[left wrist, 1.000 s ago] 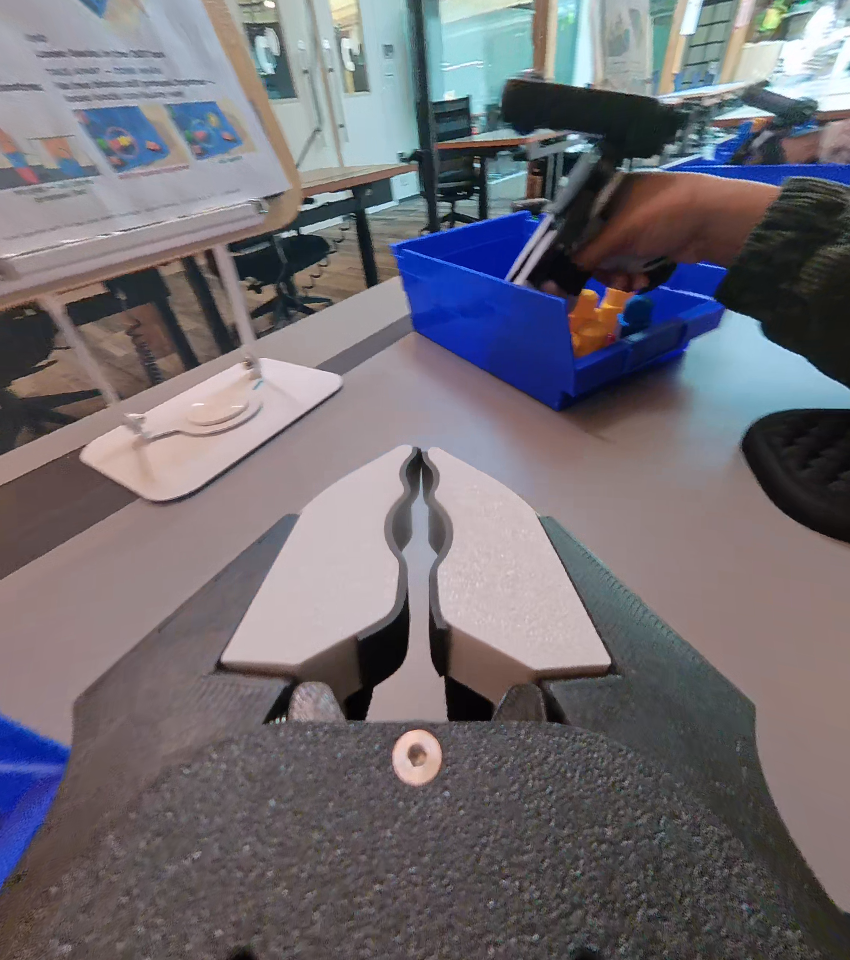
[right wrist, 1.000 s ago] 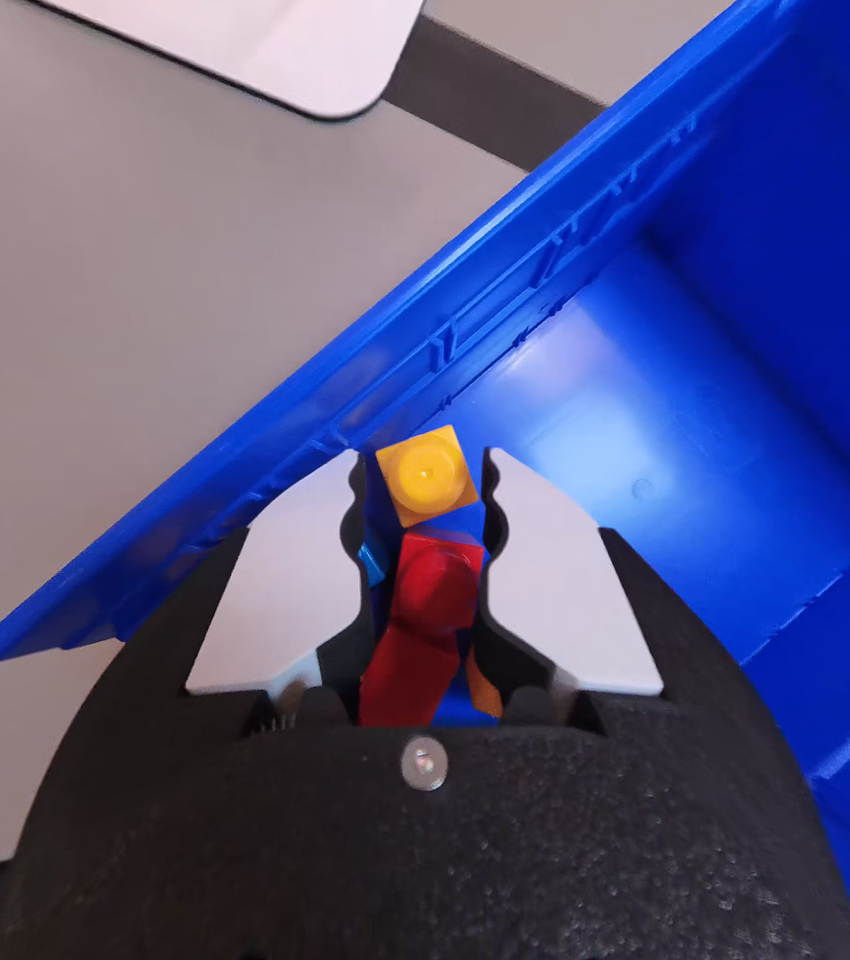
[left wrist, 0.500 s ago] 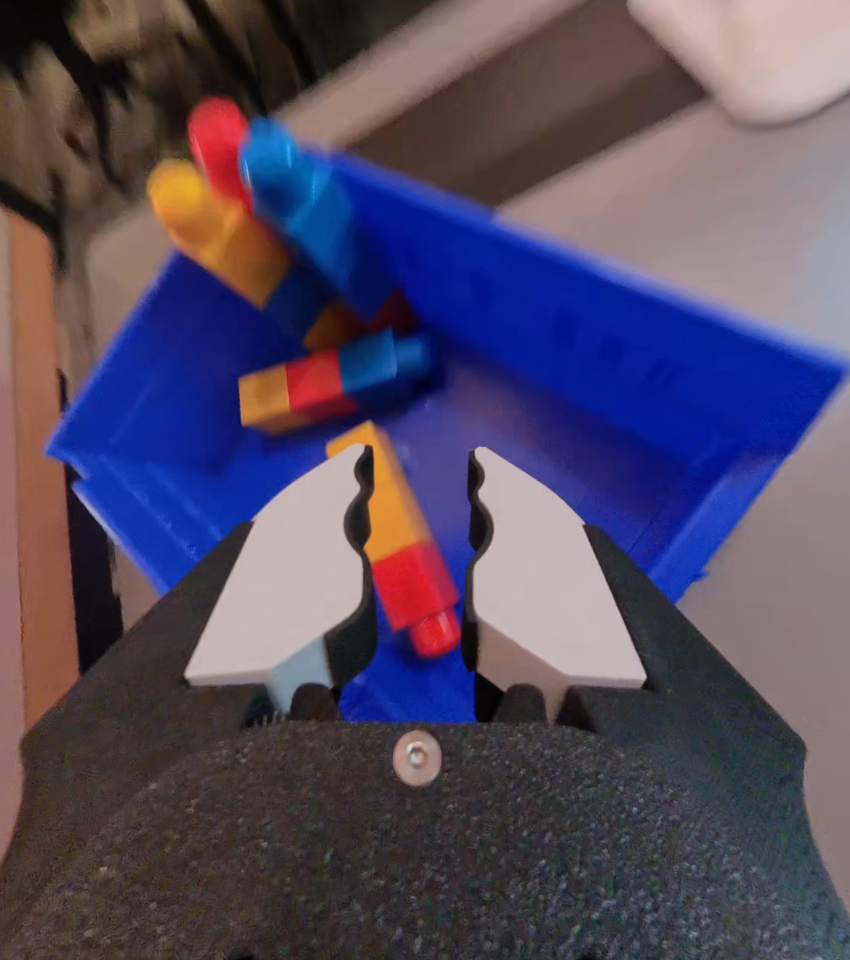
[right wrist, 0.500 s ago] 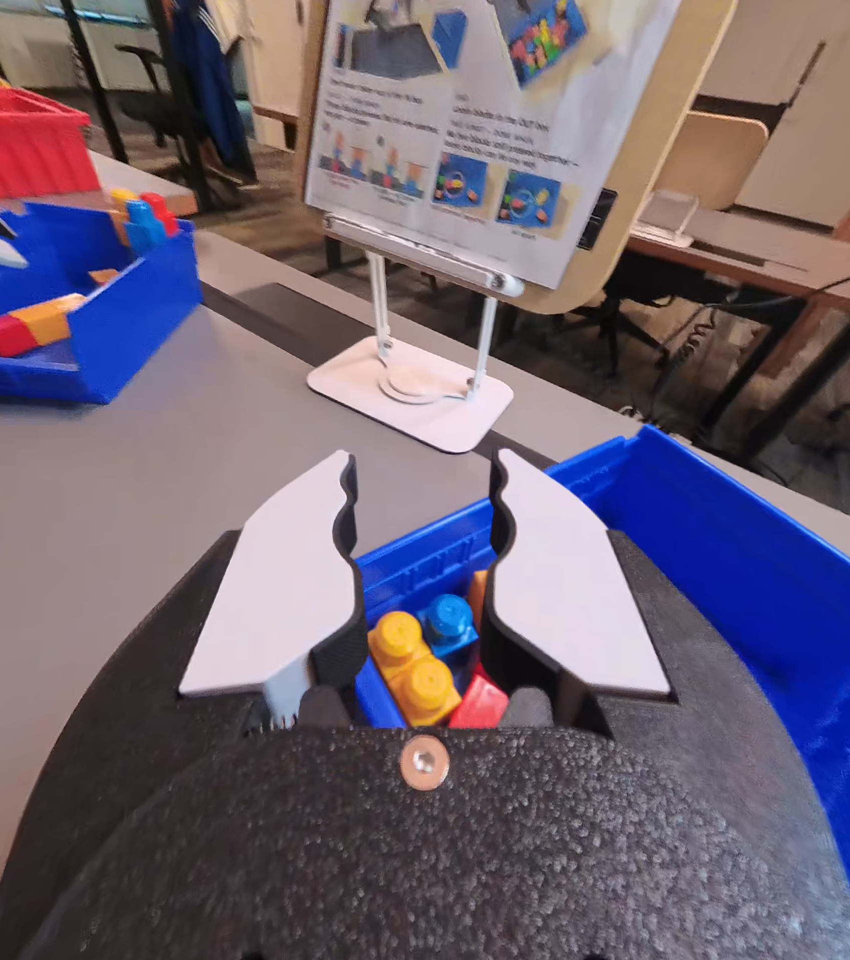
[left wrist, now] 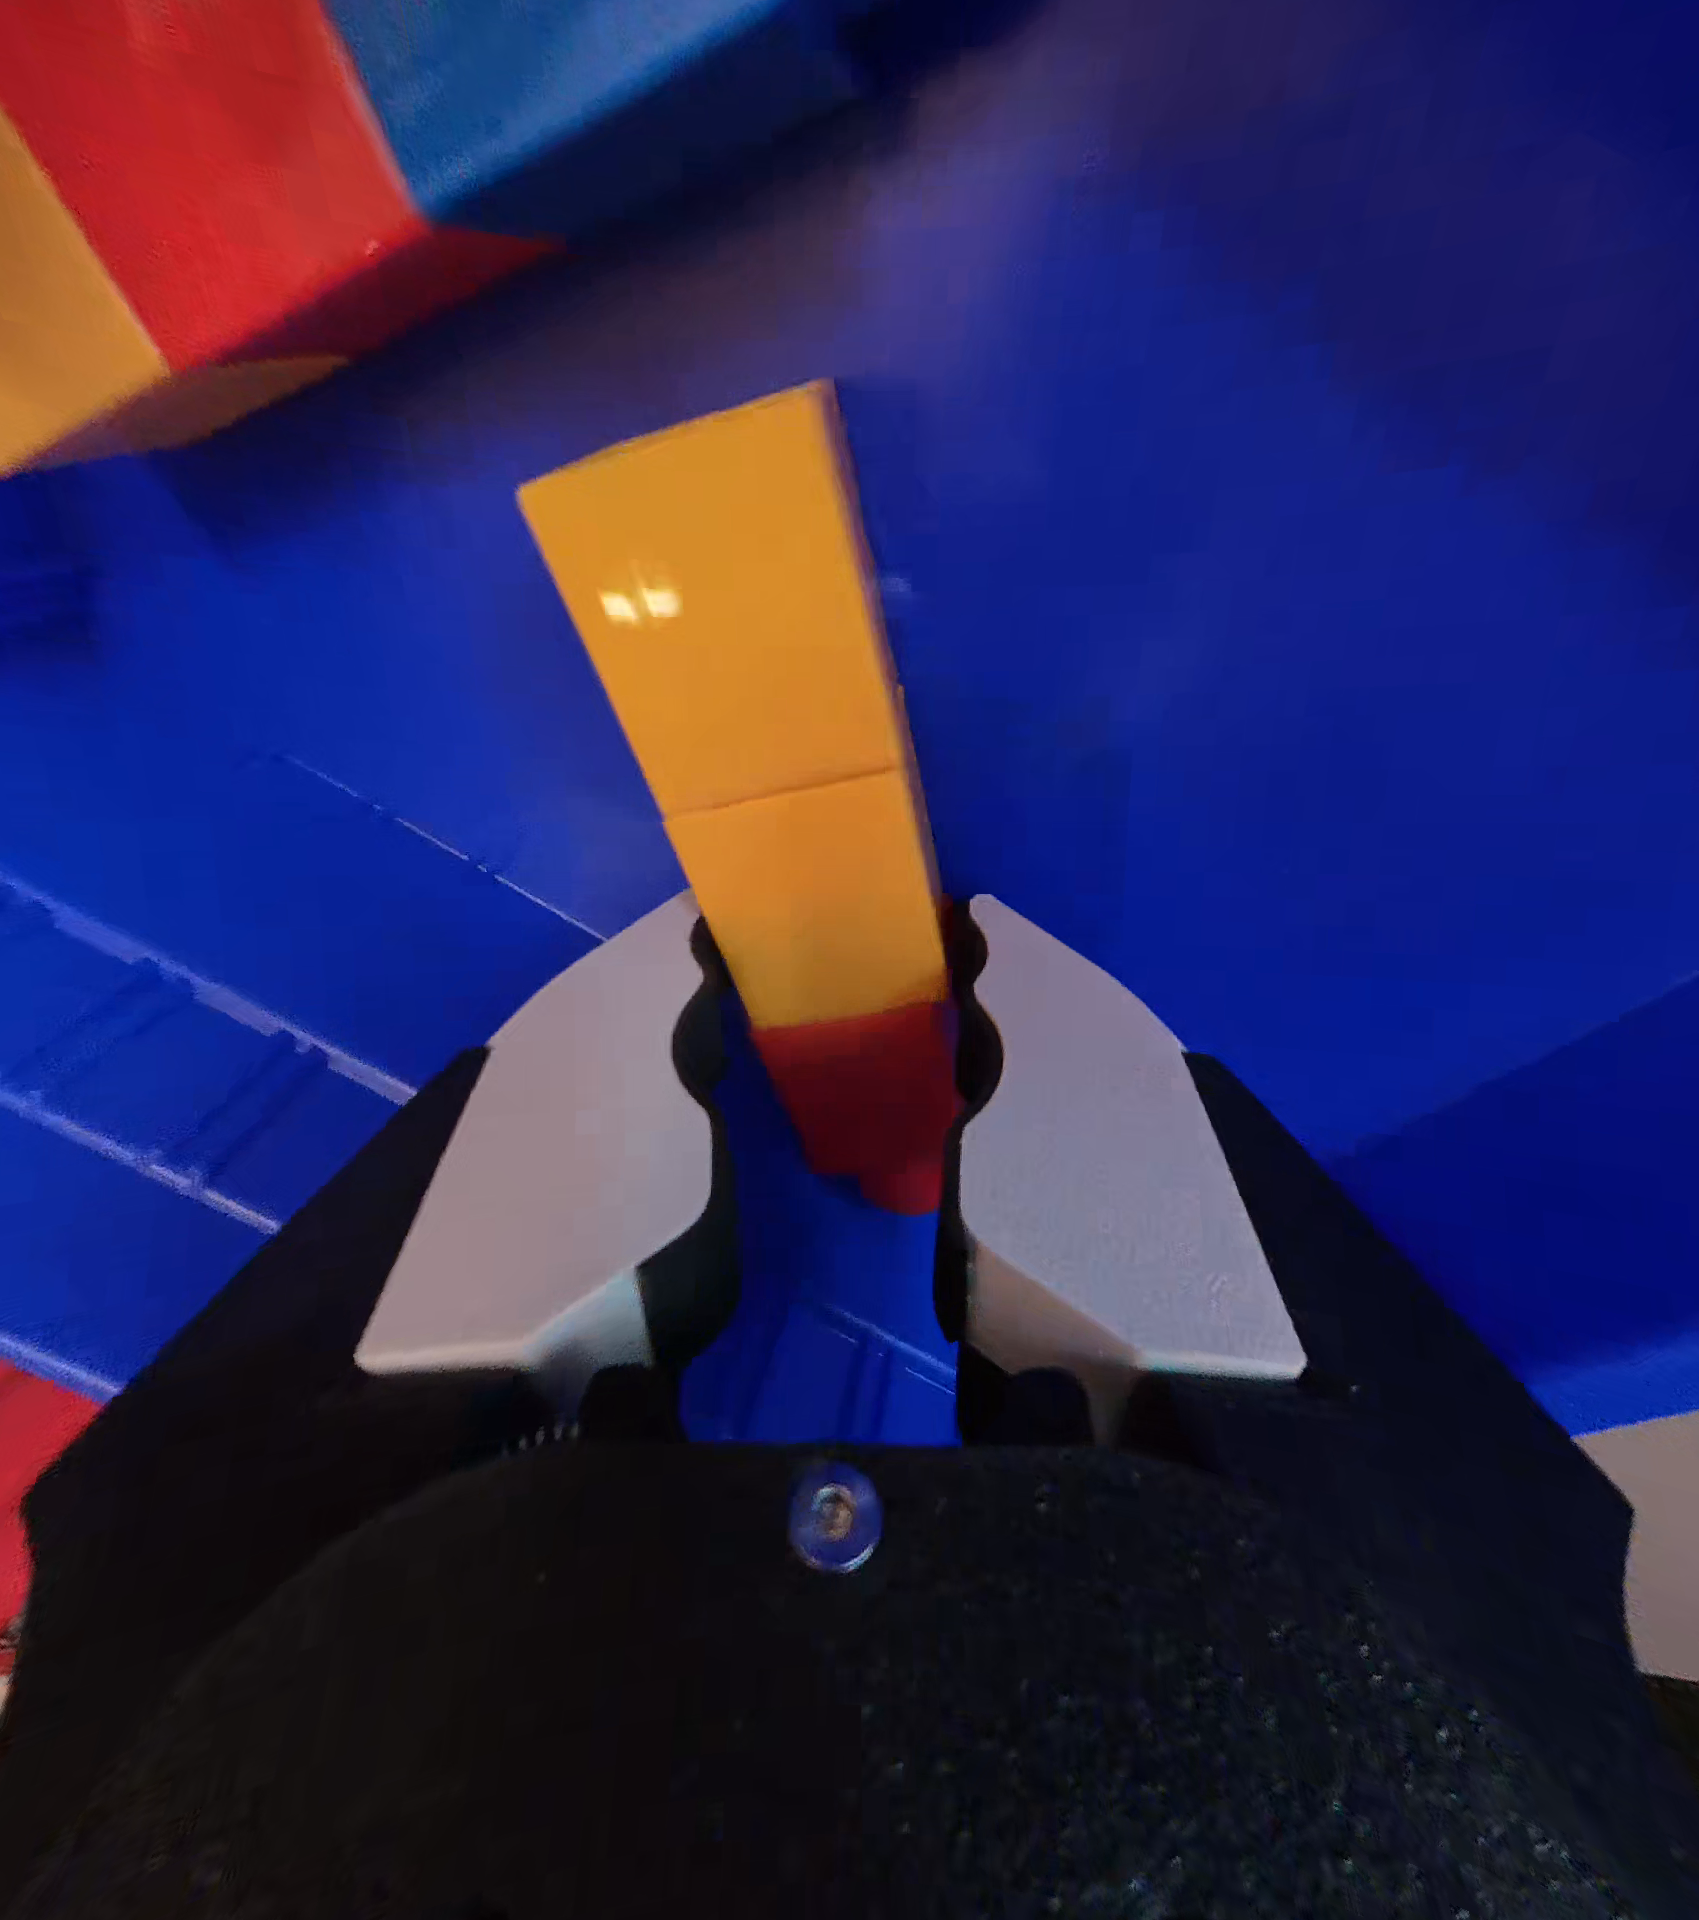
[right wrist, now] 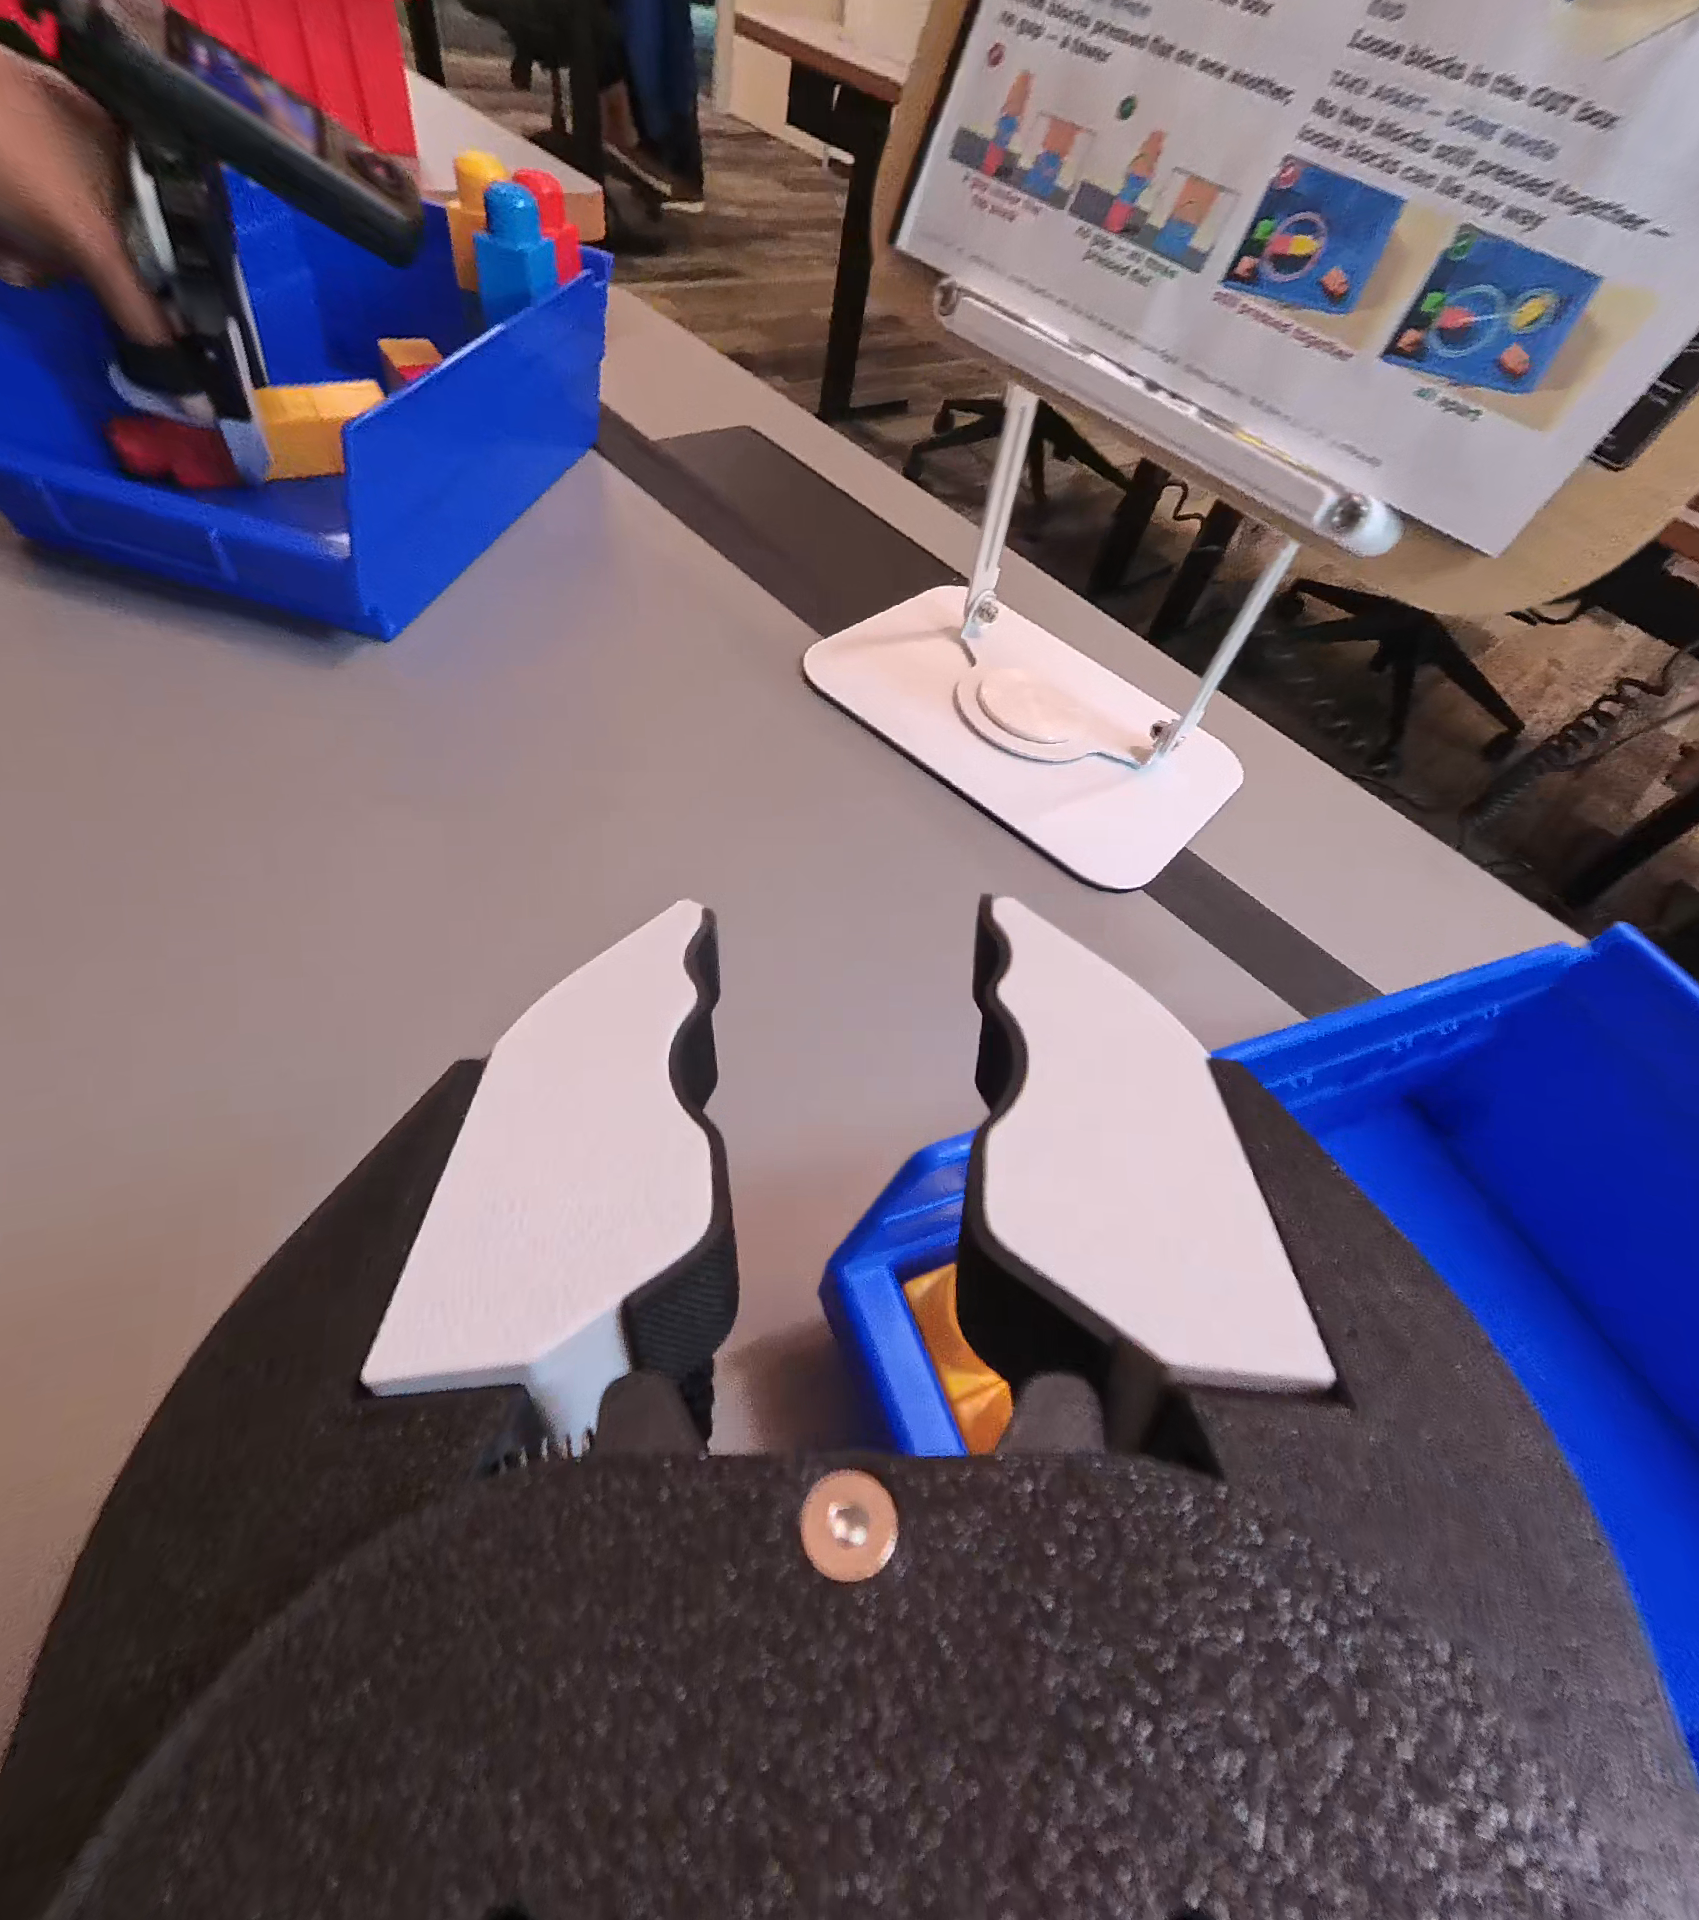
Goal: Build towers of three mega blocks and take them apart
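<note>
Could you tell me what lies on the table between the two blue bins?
Nothing: in the right wrist view, bare grey table runs between the far bin and the near bin. The white stand sits off to the side.

Far bin [right wrist: 471,468] left on table [right wrist: 305,831], stand [right wrist: 1032,727] behind centre, near bin [right wrist: 1551,1195] right, towers [right wrist: 512,239] inside far bin

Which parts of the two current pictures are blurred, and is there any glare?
Left wrist view: the upper tower is smeared by motion blur; a small glare spot sits on the yellow block. Right wrist view: mostly sharp; only the hand at upper left is blurred.
</note>
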`<state>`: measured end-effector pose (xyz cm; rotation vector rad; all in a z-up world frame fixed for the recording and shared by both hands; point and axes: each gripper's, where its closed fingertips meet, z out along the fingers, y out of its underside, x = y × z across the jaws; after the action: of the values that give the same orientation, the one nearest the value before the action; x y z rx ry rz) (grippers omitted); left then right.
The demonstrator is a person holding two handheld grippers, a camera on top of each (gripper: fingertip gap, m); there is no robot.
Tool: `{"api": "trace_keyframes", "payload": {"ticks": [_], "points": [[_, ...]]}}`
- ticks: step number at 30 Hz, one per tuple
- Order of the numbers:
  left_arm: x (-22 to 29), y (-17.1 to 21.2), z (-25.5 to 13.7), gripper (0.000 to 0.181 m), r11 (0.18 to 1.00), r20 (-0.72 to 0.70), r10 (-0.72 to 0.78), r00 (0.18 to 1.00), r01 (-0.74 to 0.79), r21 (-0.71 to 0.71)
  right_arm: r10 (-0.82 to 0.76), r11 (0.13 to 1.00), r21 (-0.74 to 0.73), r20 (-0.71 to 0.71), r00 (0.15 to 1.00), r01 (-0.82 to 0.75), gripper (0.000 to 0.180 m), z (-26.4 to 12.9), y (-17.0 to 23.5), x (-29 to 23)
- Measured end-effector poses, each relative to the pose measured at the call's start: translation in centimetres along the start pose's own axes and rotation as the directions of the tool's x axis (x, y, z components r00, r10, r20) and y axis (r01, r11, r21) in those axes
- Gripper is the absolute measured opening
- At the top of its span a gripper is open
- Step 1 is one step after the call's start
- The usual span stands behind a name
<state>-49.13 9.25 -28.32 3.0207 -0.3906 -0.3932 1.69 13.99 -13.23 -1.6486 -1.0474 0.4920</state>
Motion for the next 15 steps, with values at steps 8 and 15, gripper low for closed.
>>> {"api": "trace_keyframes", "payload": {"ticks": [8,15], "points": [[3.1,-3.4,-9.7,0.039,0.837,-0.012,0.053,0.999,-0.038,0.546,-0.118,0.988,0.107,0.065,0.991,0.11,0.044,0.1,-2.3,-4.1],[18.3,-2.1,-28.9,0.038,0.098,-0.44,0.589,0.678,0.481,0.871,-0.044,0.964,0.26,0.338,0.94,-0.048,0.052,1.0,-5.9,-12.7]]}}
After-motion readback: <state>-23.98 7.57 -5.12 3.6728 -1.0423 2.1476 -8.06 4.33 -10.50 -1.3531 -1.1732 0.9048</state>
